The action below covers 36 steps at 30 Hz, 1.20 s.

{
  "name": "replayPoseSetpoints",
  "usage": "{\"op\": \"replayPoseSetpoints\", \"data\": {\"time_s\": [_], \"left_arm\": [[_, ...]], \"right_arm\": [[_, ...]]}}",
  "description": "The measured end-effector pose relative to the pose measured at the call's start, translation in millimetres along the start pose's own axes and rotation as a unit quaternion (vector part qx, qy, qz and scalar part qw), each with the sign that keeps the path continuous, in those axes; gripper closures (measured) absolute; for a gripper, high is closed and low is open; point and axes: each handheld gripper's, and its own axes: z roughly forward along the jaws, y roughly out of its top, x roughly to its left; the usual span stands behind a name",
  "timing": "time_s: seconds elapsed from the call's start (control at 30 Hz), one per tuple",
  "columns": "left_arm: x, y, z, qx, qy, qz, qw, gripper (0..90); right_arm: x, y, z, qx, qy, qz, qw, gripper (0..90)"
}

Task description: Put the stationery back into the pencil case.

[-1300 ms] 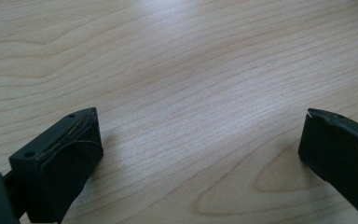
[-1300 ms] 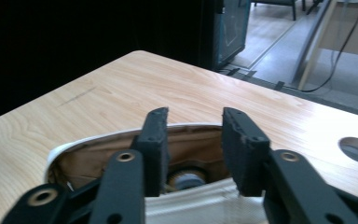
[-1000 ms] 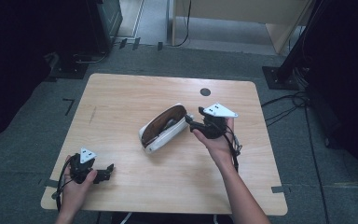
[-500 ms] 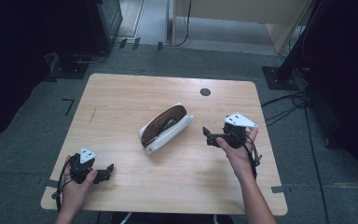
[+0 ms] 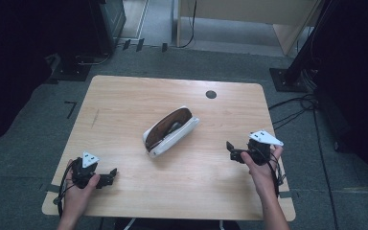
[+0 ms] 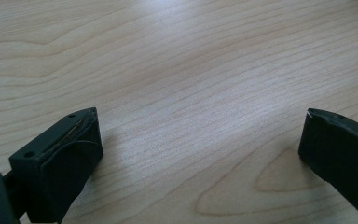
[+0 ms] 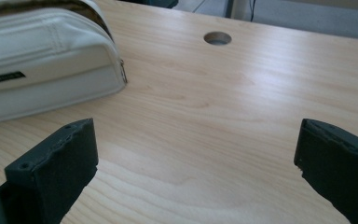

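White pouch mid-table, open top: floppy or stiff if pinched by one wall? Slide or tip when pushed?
The white pouch looks soft-sided with stitched seams, so one wall would probably fold. Its open top gapes, so contents might spill if tilted. It lies long and low on the smooth wooden table; a push likely slides it.

White pouch [image 5: 171, 132], brown lining; pale wood table [image 5: 124, 100]

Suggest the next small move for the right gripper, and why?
Probably rest: lower the right gripper to the table near the front edge. Its jaws stand wide open with nothing between them, well clear of the white pouch, which lies open mid-table. The left gripper is parked low, open too.
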Motion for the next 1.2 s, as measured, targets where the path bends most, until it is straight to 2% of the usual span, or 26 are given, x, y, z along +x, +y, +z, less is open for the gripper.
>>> {"op": "replayPoseSetpoints", "data": {"time_s": [0.33, 0.7, 0.9, 1.03, 1.1, 1.2], "left_arm": [[0.3, 0.0, -0.1, 0.001, 0.001, 0.001, 1.0, 0.0], [0.4, 0.0, -0.1, 0.001, 0.001, 0.0, 1.0, 0.0], [0.4, 0.1, -0.1, 0.001, 0.001, 0.0, 1.0, 0.0], [0.4, 0.1, -0.1, 0.001, 0.001, 0.0, 1.0, 0.0], [0.4, 0.0, -0.2, 0.001, 0.001, 0.0, 1.0, 0.0], [0.4, 0.0, -0.2, 0.001, 0.001, 0.0, 1.0, 0.0]], "right_arm": [[-22.2, -35.1, -5.4, 0.031, -0.024, 0.016, 0.9991, 0.0], [-41.3, -69.7, -14.3, 0.073, -0.047, 0.03, 0.9958, 0.0], [-43.9, -84.2, -15.5, 0.1, -0.056, 0.029, 0.993, 0.0], [-45.1, -91.1, -19.5, 0.109, -0.057, 0.039, 0.9916, 0.0], [-44.9, -93.3, -21.4, 0.119, -0.061, 0.035, 0.9904, 0.0], [-43.6, -95.0, -23.7, 0.12, -0.059, 0.028, 0.9906, 0.0]]}}
